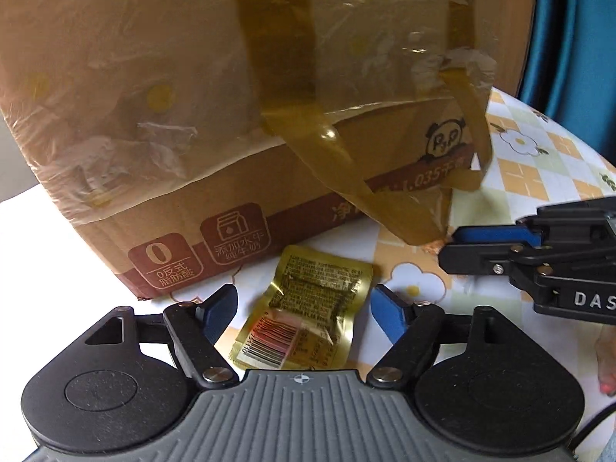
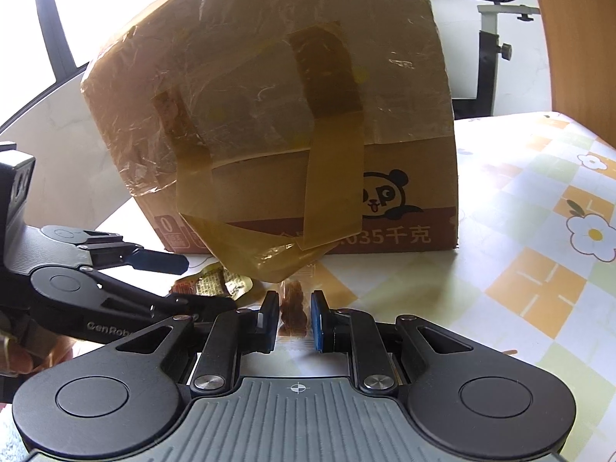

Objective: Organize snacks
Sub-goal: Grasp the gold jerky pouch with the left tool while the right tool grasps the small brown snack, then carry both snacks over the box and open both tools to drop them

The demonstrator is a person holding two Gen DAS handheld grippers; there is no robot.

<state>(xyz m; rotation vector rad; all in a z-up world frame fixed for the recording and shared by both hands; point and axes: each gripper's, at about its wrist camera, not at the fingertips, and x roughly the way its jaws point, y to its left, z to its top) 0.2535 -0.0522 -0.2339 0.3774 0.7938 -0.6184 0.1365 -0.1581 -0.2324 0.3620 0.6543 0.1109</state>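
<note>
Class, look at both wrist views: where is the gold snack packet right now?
In the left wrist view the gold snack packet lies flat on the table between the open left gripper fingers, just in front of the cardboard box.

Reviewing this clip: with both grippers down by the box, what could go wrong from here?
1. The loose tape hanging off the cardboard box droops right over the clear snack pack between the right gripper fingers; it may stick or snag on lifting.
2. The left gripper straddles the flat gold packet; closing could crumple it rather than grip it.

1 cardboard box [image 1: 238, 123], 2 snack pkts: gold [image 1: 304, 308] & clear [image 2: 293, 310].
</note>
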